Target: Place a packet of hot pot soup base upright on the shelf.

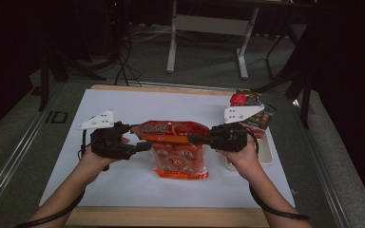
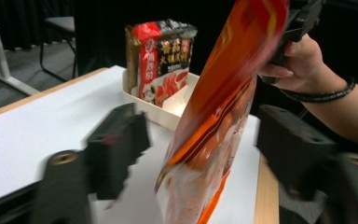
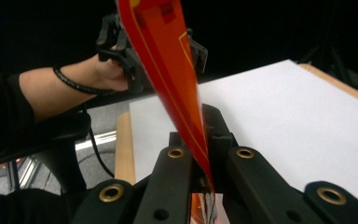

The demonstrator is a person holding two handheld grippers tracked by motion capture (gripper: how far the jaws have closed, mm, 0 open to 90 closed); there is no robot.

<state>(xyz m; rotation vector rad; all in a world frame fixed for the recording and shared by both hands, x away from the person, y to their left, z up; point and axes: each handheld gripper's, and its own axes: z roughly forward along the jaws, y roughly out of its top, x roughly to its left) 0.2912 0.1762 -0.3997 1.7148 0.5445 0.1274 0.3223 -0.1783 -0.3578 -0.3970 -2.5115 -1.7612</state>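
Note:
An orange snack bag (image 1: 178, 149) hangs upright over the white table sheet, with its lower end near the sheet. My right gripper (image 1: 195, 138) is shut on the bag's top right edge; in the right gripper view its jaws (image 3: 200, 140) pinch the thin orange film (image 3: 168, 56). My left gripper (image 1: 142, 145) sits at the bag's left side. Its jaws (image 2: 200, 140) stand wide apart in the left gripper view, and the bag (image 2: 223, 102) hangs between them with a gap on each side.
A white tray (image 1: 266, 154) stands at the right of the table, holding a dark and red noodle packet (image 1: 254, 109) upright. The same packet (image 2: 161, 60) is in the left gripper view. A wooden edge (image 1: 166, 216) borders the sheet at the front.

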